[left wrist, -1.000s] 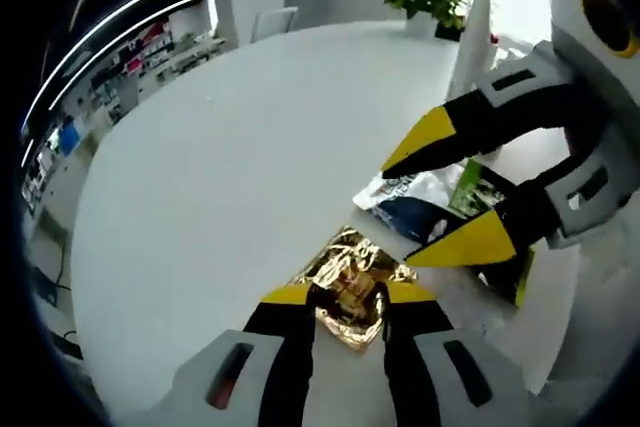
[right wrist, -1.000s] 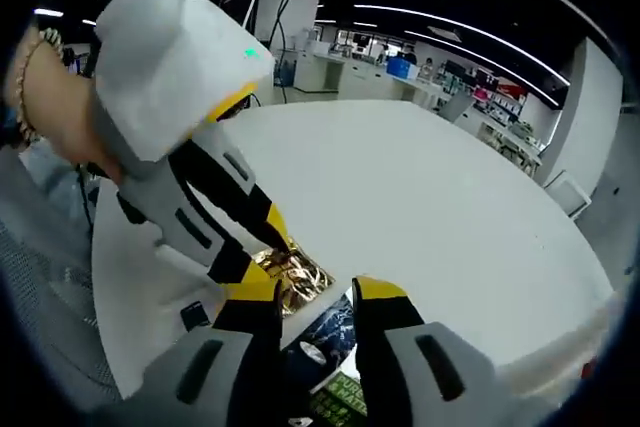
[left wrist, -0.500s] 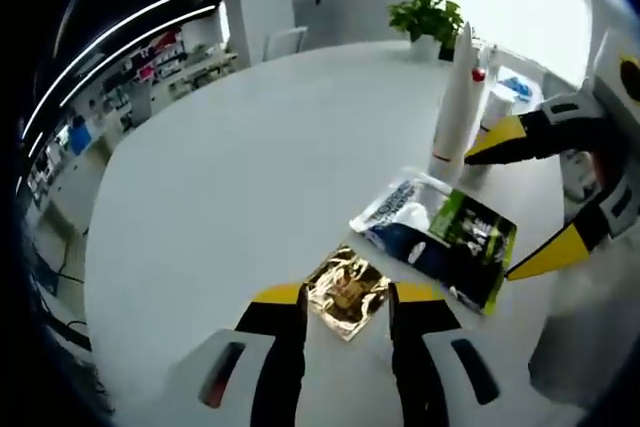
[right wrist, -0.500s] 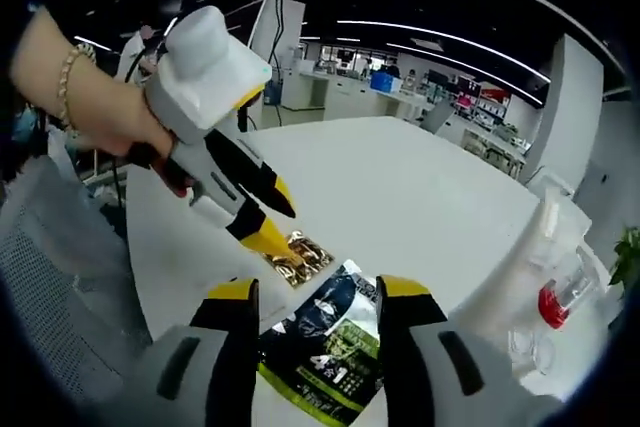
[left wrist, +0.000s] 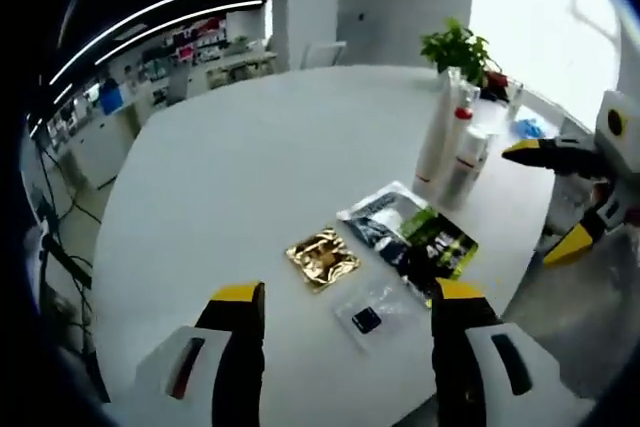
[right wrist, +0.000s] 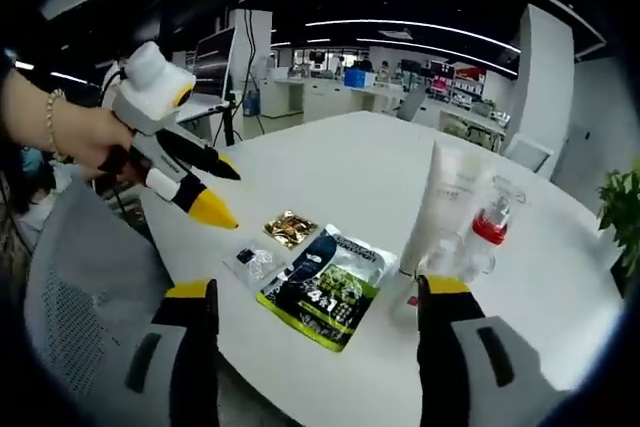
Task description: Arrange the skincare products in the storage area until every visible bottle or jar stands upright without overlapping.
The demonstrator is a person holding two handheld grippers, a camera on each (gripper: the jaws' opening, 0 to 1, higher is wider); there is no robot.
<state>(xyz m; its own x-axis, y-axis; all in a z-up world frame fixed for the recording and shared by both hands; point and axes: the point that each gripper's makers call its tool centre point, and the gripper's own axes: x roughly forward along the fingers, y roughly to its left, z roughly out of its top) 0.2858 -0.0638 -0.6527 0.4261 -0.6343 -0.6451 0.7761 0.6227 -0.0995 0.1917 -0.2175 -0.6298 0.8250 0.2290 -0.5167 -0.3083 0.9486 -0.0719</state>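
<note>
- Tube [right wrist: 443, 205]: white, stands upright on the table [right wrist: 330, 162] at about 2 o'clock in the right gripper view. A clear bottle [right wrist: 478, 239] with a red part stands touching or just beside it.
- In the left gripper view, the tube [left wrist: 435, 137] and bottle [left wrist: 463, 165] stand at 1 o'clock, with a plant [left wrist: 458, 47] beyond them.
- Flat items lie near the table's front edge: a dark and green pouch [right wrist: 326, 285], a gold sachet [right wrist: 290, 228] and a clear packet [right wrist: 252, 261]. None overlaps another.
- Writing: the pouch shows a large "4" and "1". The rest is too small to read.
- Left gripper [left wrist: 348, 299]: jaws spread wide, holding nothing, above the clear packet [left wrist: 378, 311].
- Right gripper [right wrist: 312, 297]: jaws spread wide, empty, above the pouch.
- Step, judged: both grippers stand clear of the items, so this is a check of the layout or an approach.
- Next move, judged: the flat items cannot stand, so the move calls for confirming that the upright containers stay separate.
</note>
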